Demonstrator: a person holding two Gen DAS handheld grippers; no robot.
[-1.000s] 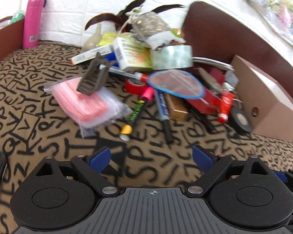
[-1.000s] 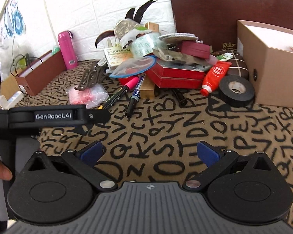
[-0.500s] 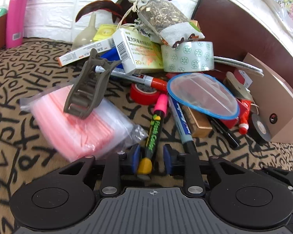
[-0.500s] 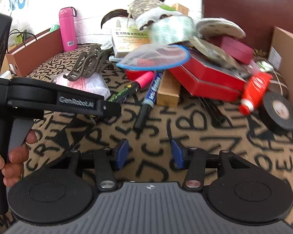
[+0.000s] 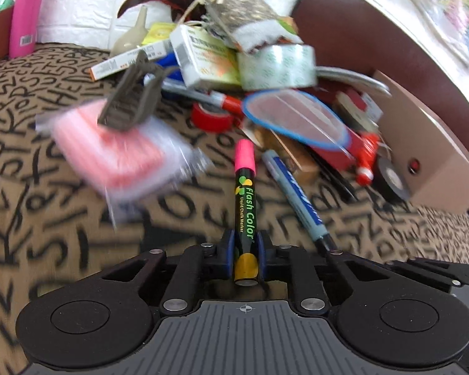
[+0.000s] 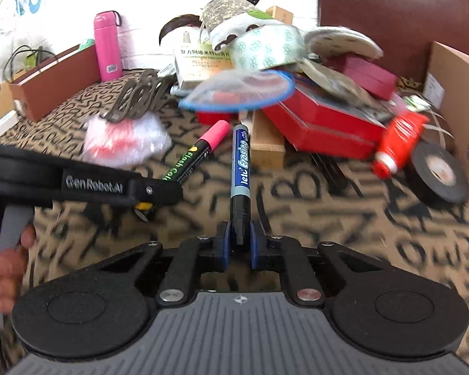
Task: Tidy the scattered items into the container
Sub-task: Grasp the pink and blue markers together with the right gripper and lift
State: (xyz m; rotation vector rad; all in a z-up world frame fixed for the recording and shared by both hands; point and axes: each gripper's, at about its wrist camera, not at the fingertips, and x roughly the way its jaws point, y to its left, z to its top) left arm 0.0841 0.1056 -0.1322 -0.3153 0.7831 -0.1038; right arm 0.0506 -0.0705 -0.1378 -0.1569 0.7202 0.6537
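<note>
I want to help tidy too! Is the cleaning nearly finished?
Not nearly. Nothing looks put away yet. In hand: the left tongs have just closed on the pink chalk marker, and the right tongs on the blue marker. Left: the pile by the cardboard box, including the black tape roll, red bottle and hair claw.

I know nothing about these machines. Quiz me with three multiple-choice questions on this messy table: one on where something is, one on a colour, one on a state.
1. Where is the black tape roll?
A. Beside the cardboard box
B. On the pink bottle
C. In a gripper

2. What colour is the chalk marker cap?
A. Green
B. Pink
C. White

3. The right gripper jaws are:
A. Wide open
B. Out of view
C. Shut on the blue marker

Answers: 1 A, it lies on the cloth by the box. 2 B, the far end is pink. 3 C, both pads press its black end.
</note>
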